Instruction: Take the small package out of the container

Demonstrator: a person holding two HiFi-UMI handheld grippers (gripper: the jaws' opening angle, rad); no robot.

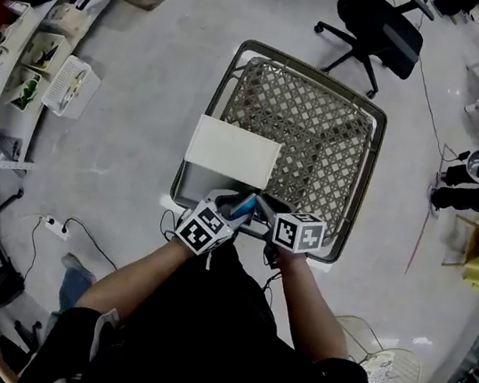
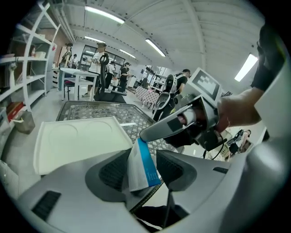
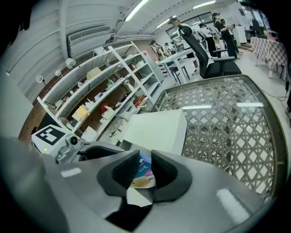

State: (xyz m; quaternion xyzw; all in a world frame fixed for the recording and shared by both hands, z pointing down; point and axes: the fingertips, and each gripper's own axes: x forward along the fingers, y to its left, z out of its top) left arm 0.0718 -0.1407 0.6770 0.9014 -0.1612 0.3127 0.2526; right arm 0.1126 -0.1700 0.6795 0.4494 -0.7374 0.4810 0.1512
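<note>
Package (image 2: 136,169) looks lifted out, over container's (image 1: 319,145) near rim. Right hand-held gripper (image 3: 144,157) is clamped on its top. Left hand-held gripper (image 2: 142,157) jaws stand slack around it. Next: left backs off, right carries it clear.

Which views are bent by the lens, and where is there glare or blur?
Head view: fisheye curve at the edges, even light on the floor, weak shadows. Left gripper view: strong curve, dark corners, ceiling lamp burnt white, small package sharp. Right gripper view: same curve, white streaks across the basket weave, package slightly soft.
</note>
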